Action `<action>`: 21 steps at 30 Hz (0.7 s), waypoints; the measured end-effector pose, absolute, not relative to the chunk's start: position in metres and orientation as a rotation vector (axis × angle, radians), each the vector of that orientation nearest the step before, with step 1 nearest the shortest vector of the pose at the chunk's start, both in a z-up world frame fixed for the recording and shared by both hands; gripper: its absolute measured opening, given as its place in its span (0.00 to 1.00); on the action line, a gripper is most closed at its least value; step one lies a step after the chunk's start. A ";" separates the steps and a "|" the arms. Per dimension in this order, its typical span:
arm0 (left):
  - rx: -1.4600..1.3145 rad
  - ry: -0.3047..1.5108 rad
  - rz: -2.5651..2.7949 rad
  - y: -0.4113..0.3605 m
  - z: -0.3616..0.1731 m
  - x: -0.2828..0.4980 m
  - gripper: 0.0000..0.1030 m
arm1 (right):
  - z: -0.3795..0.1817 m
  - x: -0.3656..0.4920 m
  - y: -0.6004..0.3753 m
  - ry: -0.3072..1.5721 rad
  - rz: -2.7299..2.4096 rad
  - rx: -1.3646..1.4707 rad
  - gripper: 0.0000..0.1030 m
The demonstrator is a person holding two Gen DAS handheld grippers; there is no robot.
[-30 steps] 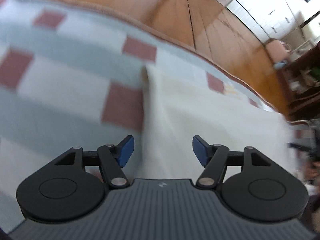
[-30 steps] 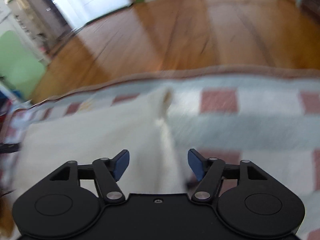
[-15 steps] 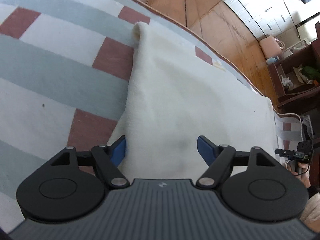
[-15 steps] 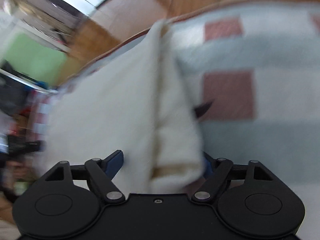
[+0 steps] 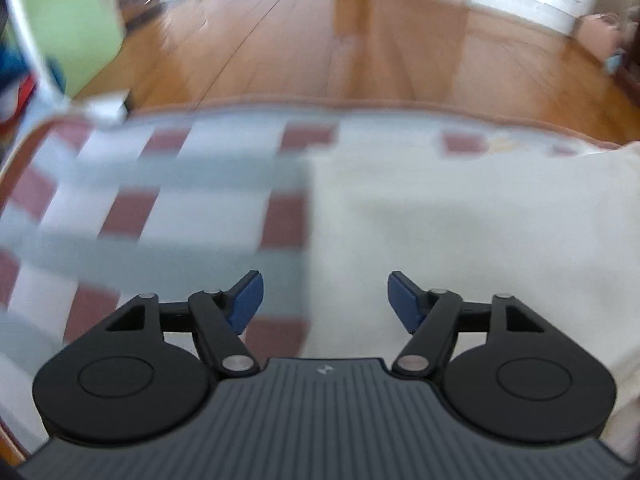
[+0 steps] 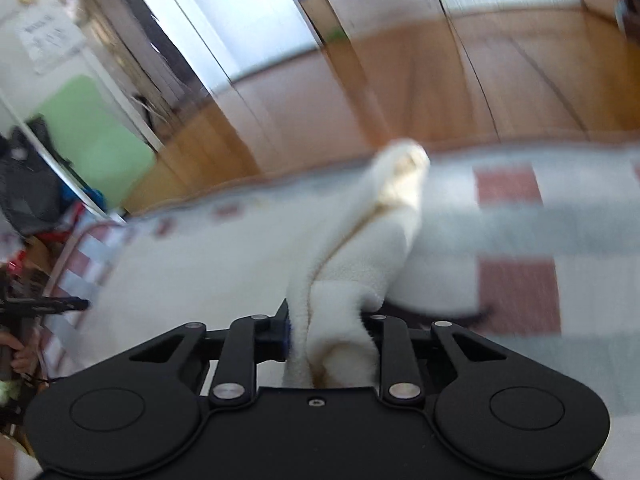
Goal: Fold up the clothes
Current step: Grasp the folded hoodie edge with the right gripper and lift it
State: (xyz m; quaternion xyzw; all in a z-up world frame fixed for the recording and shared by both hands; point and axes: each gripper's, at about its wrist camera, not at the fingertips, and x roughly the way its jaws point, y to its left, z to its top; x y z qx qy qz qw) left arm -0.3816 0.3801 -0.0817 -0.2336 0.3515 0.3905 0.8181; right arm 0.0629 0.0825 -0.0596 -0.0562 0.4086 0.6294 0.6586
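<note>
A cream fleece garment [image 5: 460, 220] lies spread on a checked blanket [image 5: 180, 208] of grey, white and dull red squares. My left gripper [image 5: 324, 300] hovers above the garment's left edge. Its jaws are closing, its blue pads stand well apart, and nothing is pinched between them. In the right wrist view my right gripper [image 6: 328, 332] is closing on a thick bunched fold of the cream garment [image 6: 360, 264]. The pads press on both sides of that fold. It rises away from the gripper as a raised ridge over the blanket [image 6: 520, 220]. Both views are blurred.
Wooden floor [image 5: 340, 48] begins past the blanket's brown-trimmed far edge. A green panel [image 6: 92, 132] and a pile of clutter stand at the left. A hand [image 6: 16, 356] with a dark device shows at the left edge of the right wrist view.
My right gripper went from open around the garment's folded edge to shut on it, and the fold now stands lifted. The left view swung up from the cloth toward the floor.
</note>
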 end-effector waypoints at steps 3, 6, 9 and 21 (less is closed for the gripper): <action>-0.578 0.660 0.577 0.370 -0.066 -0.353 0.65 | -0.016 0.040 0.091 0.853 1.469 -0.144 0.26; -0.621 0.673 0.394 0.358 -0.083 -0.310 0.65 | 0.015 0.016 0.109 0.800 1.521 -0.169 0.26; -0.639 0.783 0.399 0.358 -0.119 -0.277 0.64 | 0.038 -0.007 0.126 0.761 1.582 -0.180 0.26; -0.904 0.519 0.582 0.406 -0.088 -0.410 0.63 | 0.085 -0.090 0.211 0.741 1.803 -0.315 0.25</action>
